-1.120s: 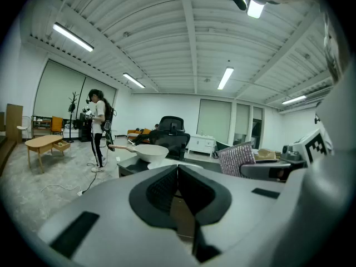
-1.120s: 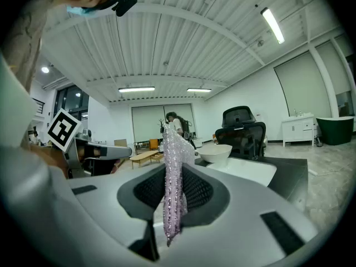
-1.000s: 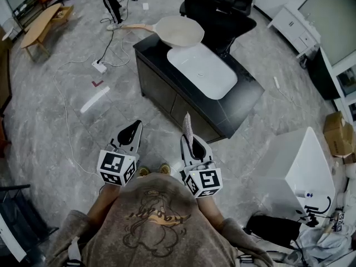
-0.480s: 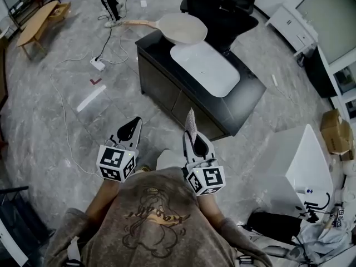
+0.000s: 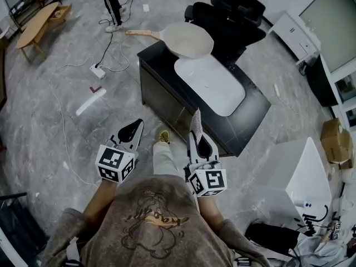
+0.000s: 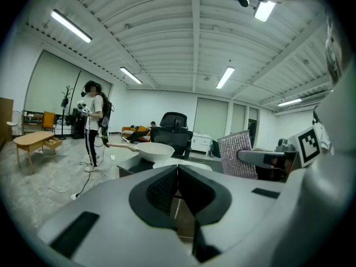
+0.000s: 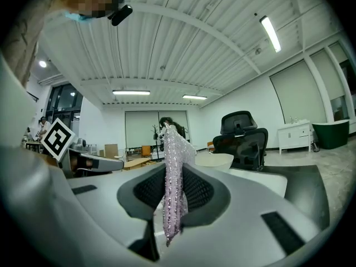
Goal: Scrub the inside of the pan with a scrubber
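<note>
Open floor [image 5: 67,138] to black cabinet [image 5: 167,96].
Your right gripper [image 5: 198,142] pinches pink glittery scrubber [image 5: 196,122]; left gripper [image 5: 133,128] pressed together; cream round pan [image 5: 190,39] on far corner.

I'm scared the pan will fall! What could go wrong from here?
The pan sits at the black table's corner with its handle past the edge, so a bump could knock it off. The scrubber is pinched by one end in the right gripper and might slip out during scrubbing. The left gripper is shut and empty, so nothing steadies the pan.
</note>
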{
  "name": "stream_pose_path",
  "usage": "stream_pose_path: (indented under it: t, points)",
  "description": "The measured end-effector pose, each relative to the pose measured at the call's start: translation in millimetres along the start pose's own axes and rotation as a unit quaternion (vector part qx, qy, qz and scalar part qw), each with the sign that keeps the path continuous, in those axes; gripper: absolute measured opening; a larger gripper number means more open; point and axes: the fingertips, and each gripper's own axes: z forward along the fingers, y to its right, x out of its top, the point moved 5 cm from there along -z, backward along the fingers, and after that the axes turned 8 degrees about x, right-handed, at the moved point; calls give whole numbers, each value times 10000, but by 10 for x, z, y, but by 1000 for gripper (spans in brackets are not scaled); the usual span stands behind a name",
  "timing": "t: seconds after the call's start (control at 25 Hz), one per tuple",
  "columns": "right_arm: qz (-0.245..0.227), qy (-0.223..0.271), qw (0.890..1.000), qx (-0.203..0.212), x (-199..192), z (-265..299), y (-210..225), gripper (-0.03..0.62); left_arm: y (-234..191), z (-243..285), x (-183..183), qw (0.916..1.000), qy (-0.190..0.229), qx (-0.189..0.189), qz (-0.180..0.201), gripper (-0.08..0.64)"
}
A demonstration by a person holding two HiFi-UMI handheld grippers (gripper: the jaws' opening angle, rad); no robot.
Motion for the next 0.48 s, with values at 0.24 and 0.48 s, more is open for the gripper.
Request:
stream_pose_path:
  t: [0.24, 0.48]
  points:
    - [41, 103, 9999, 64, 148, 672, 490, 83, -225, 665, 276, 9996, 24, -264, 8, 18]
    - [69, 3, 9998, 194, 347, 1356, 1008, 83, -481, 1408, 609, 9995, 93, -307, -62, 18]
